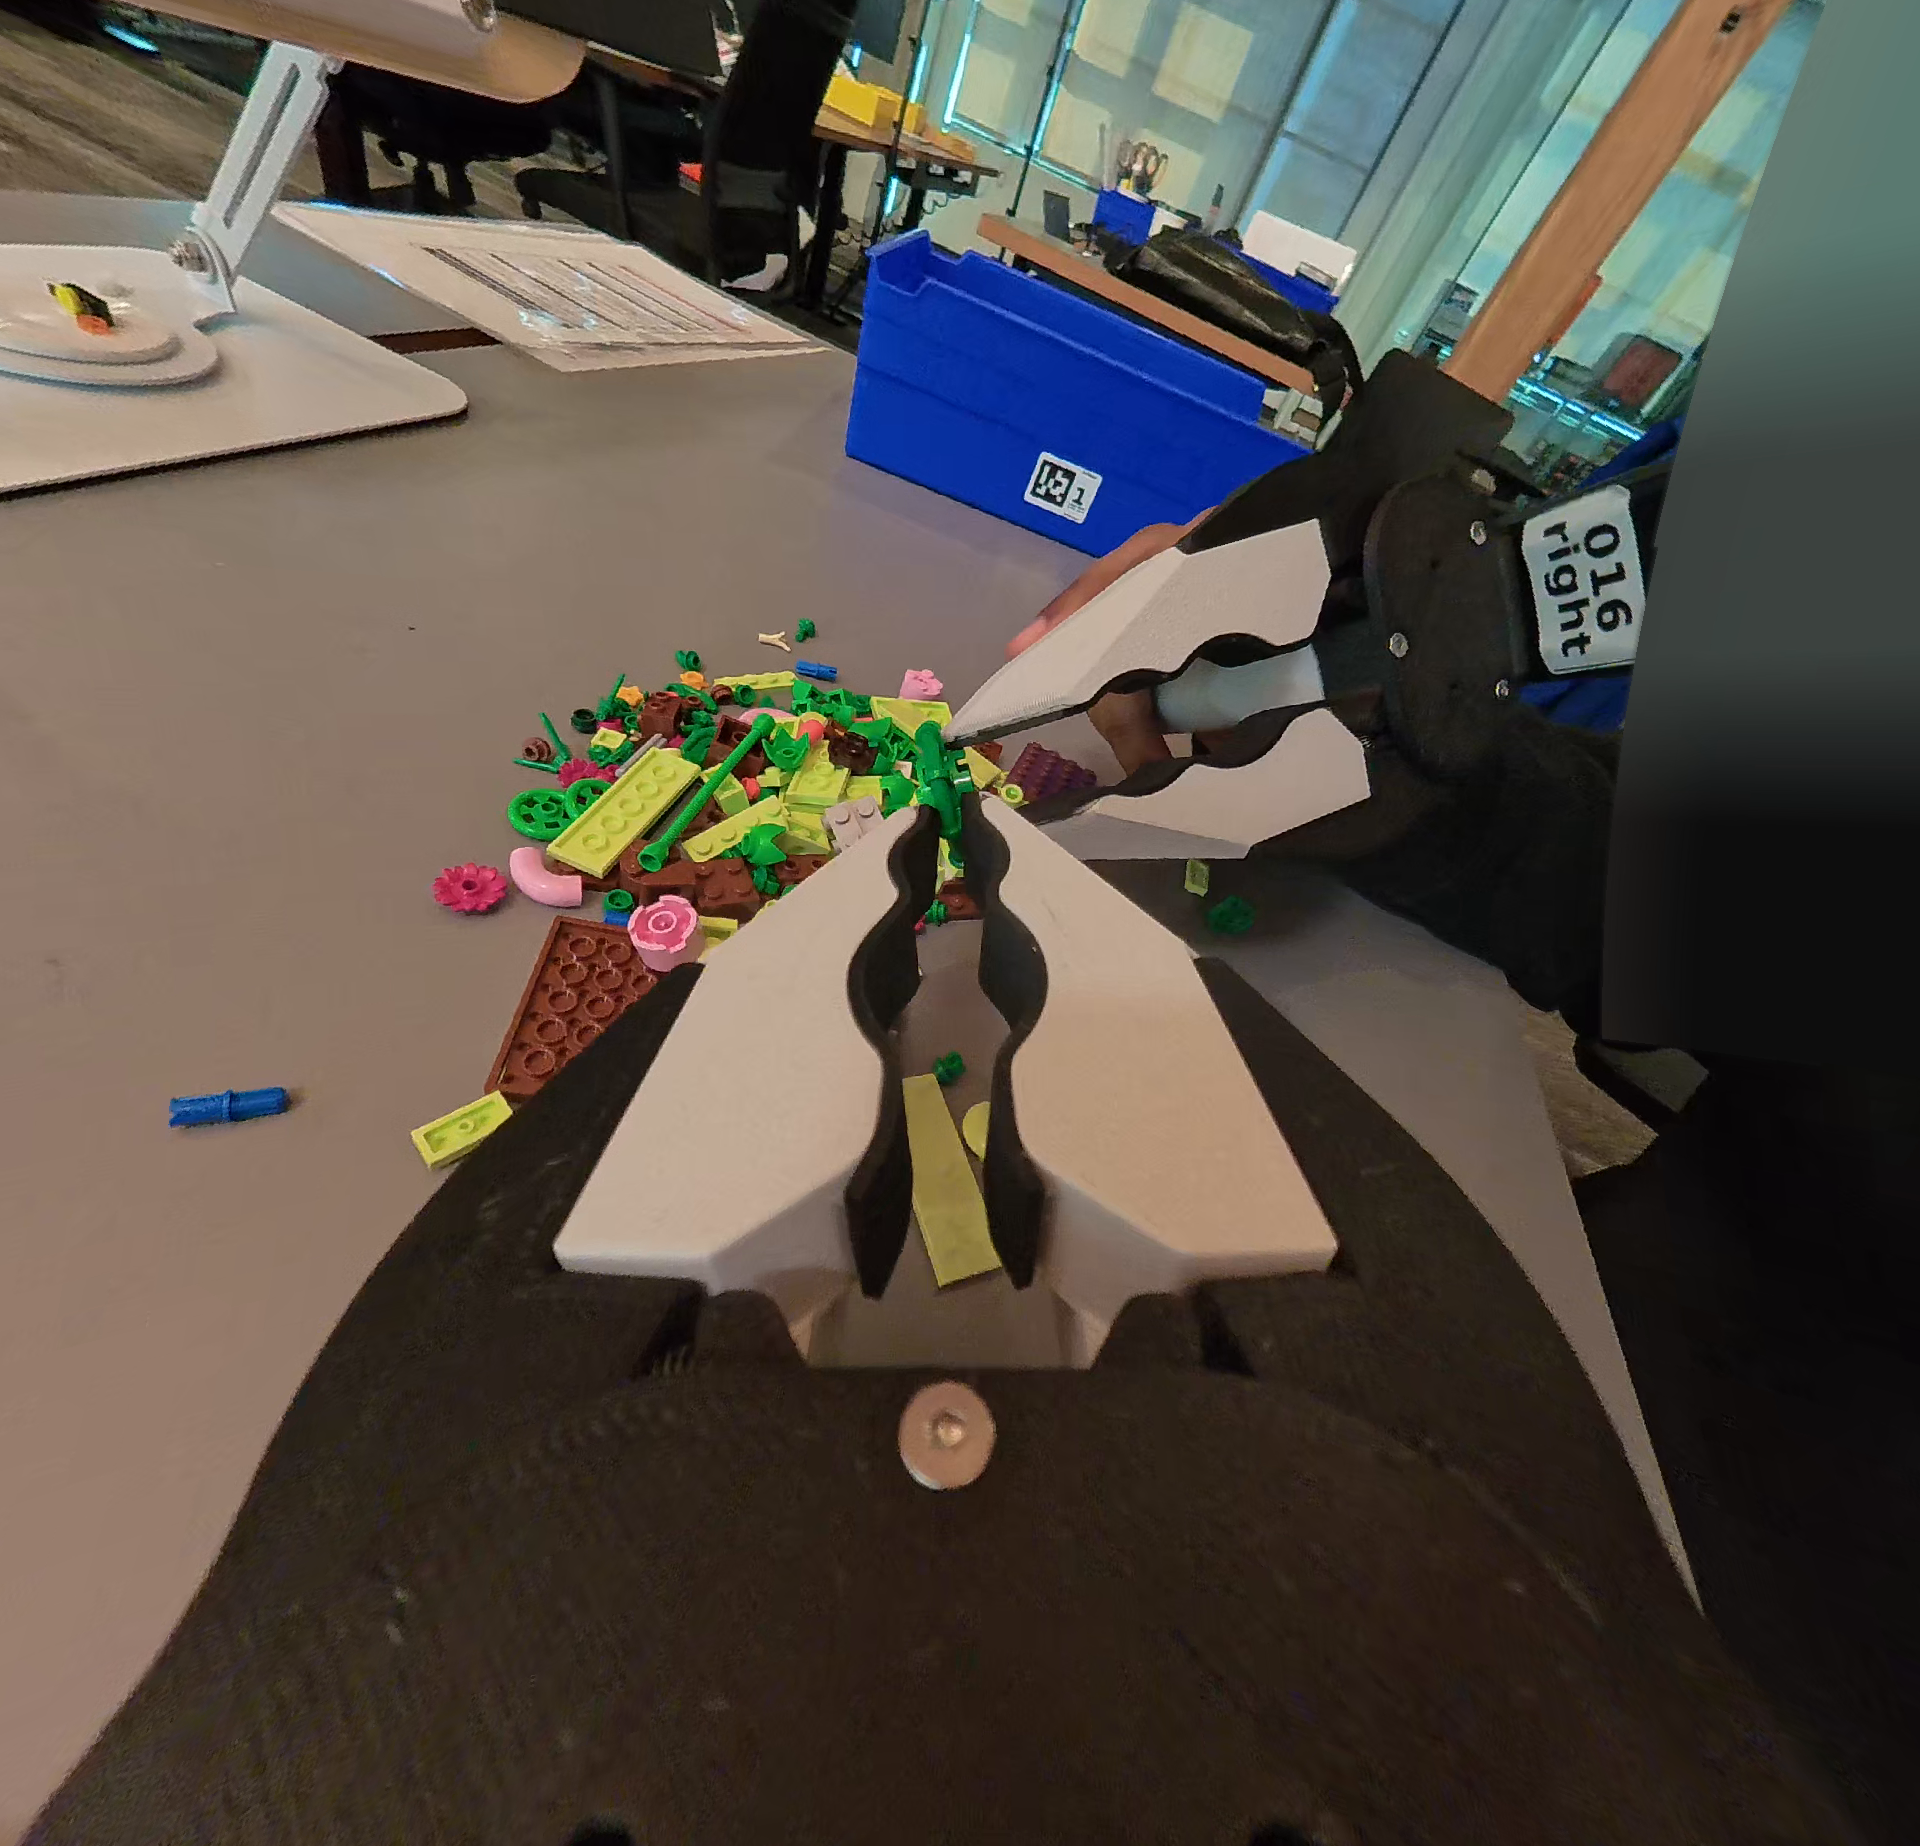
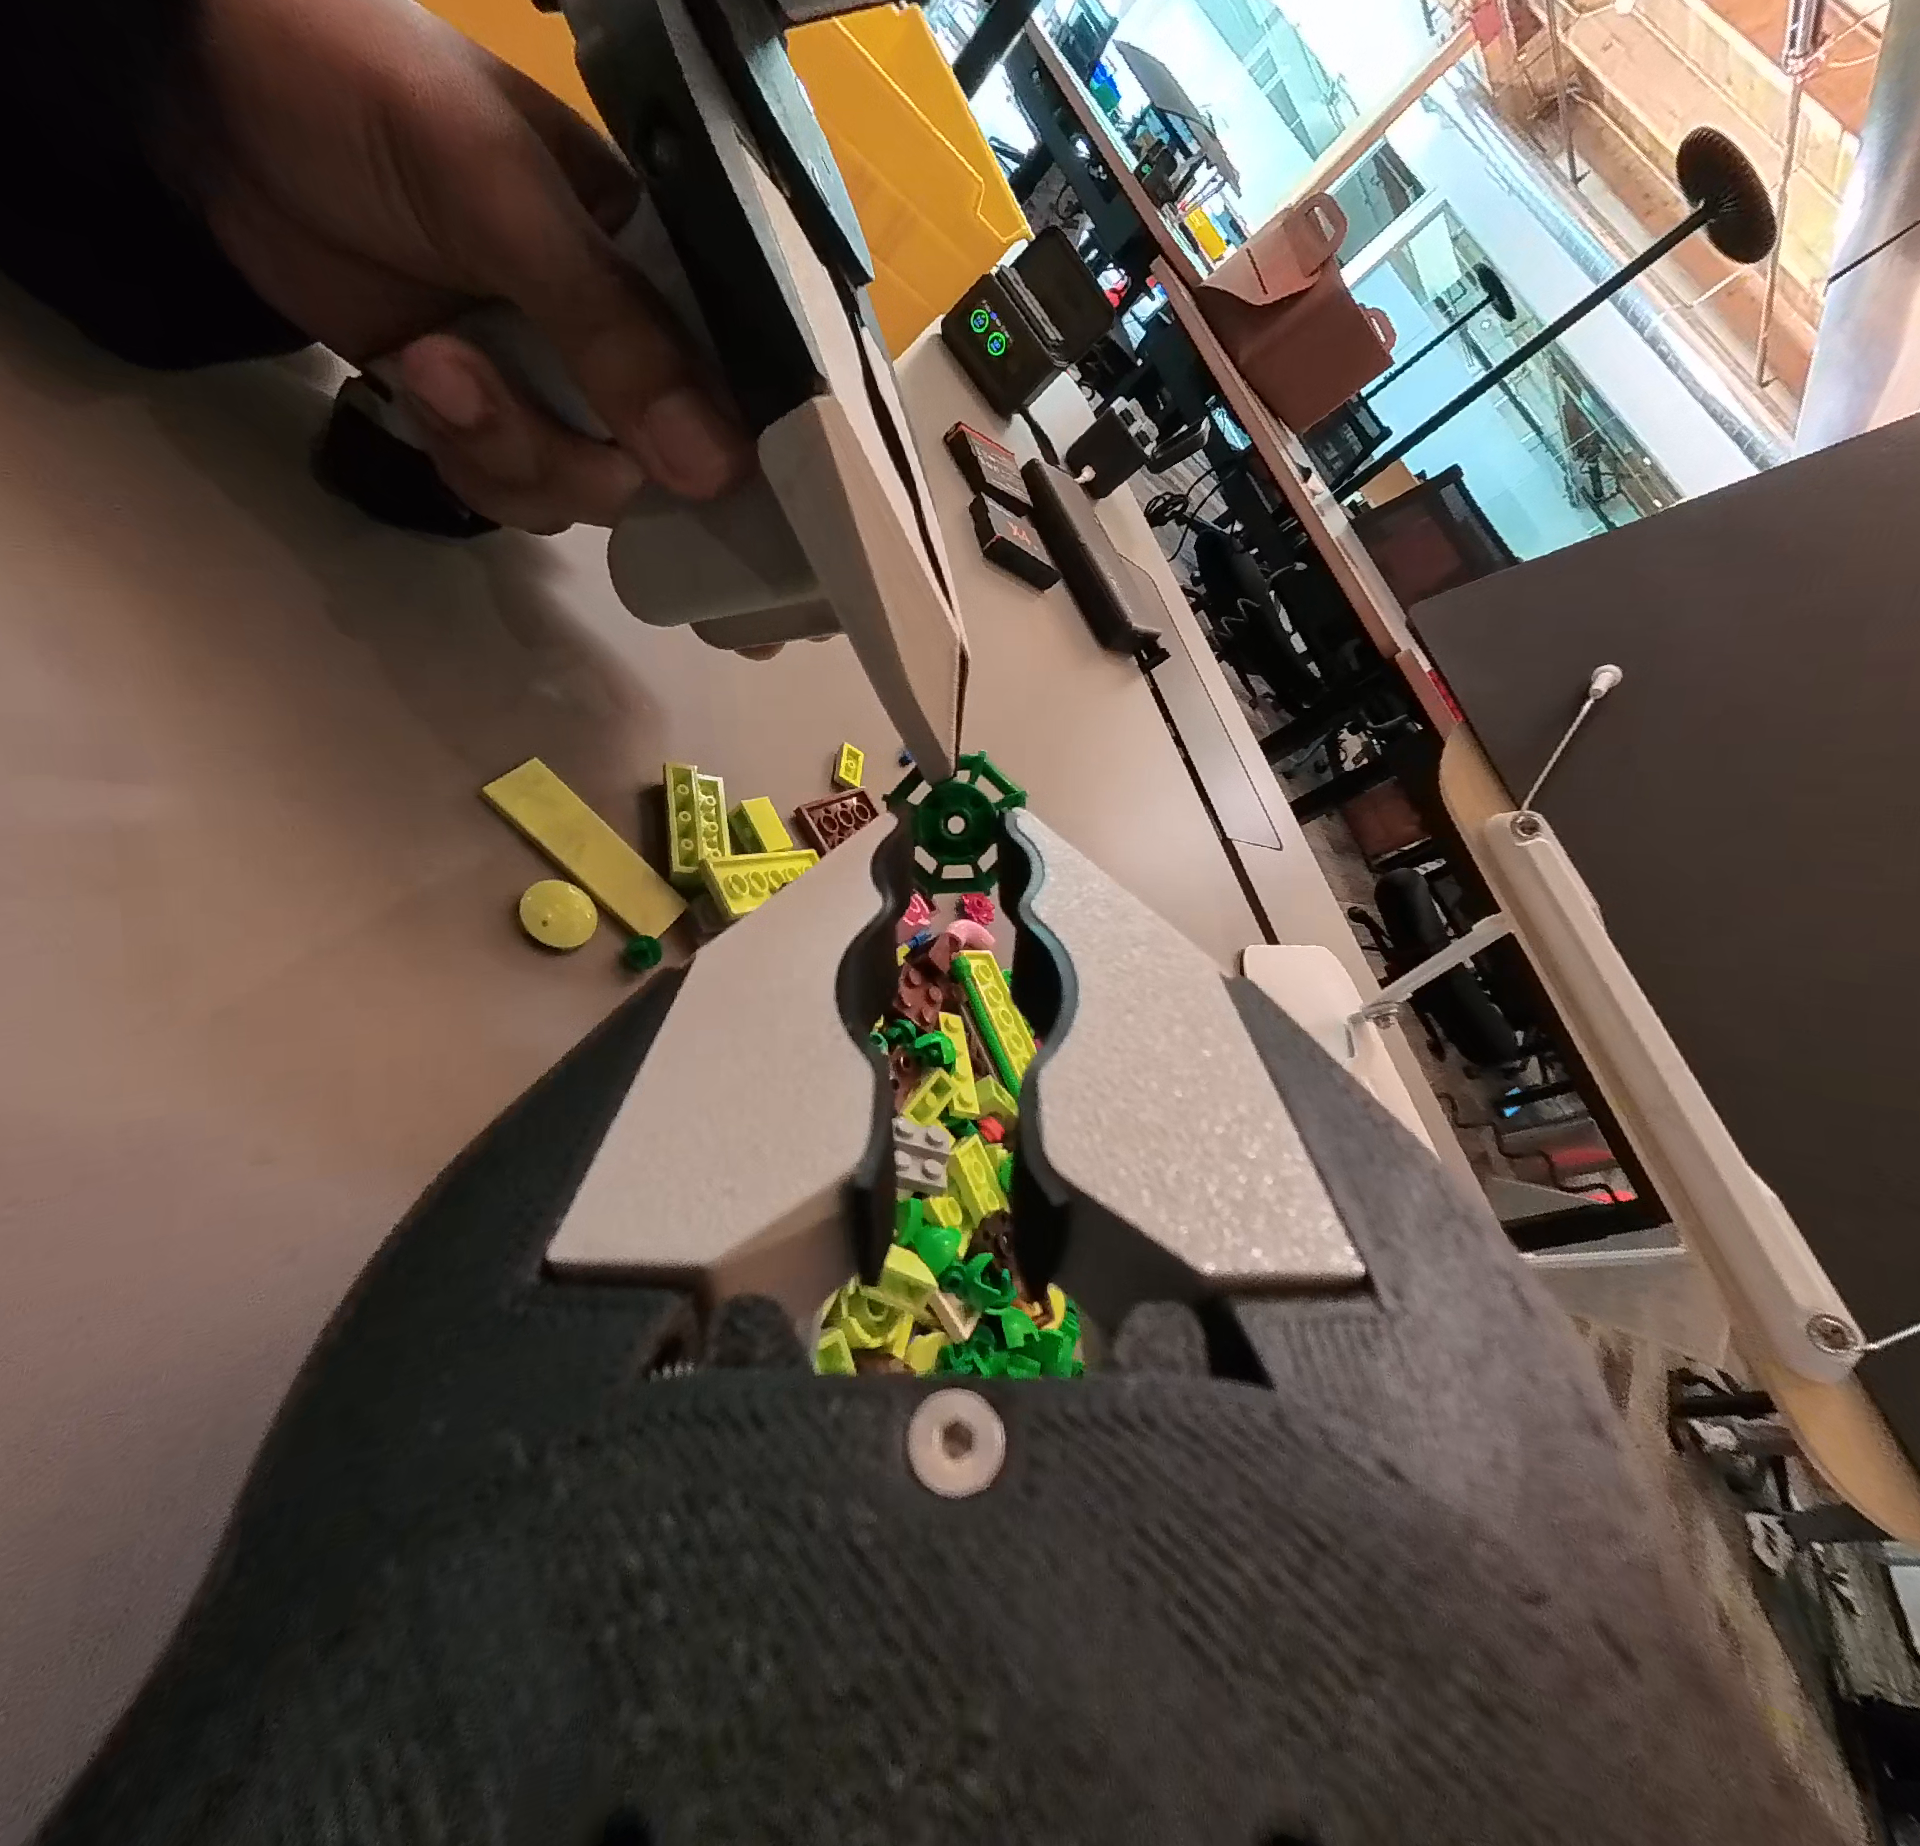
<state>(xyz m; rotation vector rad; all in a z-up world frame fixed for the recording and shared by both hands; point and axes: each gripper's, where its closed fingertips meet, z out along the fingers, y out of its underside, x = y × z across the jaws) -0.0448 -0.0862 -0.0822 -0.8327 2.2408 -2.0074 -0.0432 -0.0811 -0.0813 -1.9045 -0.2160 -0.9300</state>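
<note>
Grey desk carries a loose pile of small plastic building bricks in lime, green, brown and pink. A brown studded square plate lies at the pile's near edge and a blue plastic pin lies apart from it. A blue plastic bin with a square marker sticker stands behind the pile, and a white metal stand base stands off to one side. The left gripper has its jaws almost together, pinching the rim of a dark green spoked plastic wheel. The right gripper has its jaws narrowly parted and clamped across the same wheel from either side. The wheel is held above the pile between the two grippers. It faces the right wrist camera flat on, showing a round hub and gaps between its spokes. A hand grips the left gripper's handle.
</note>
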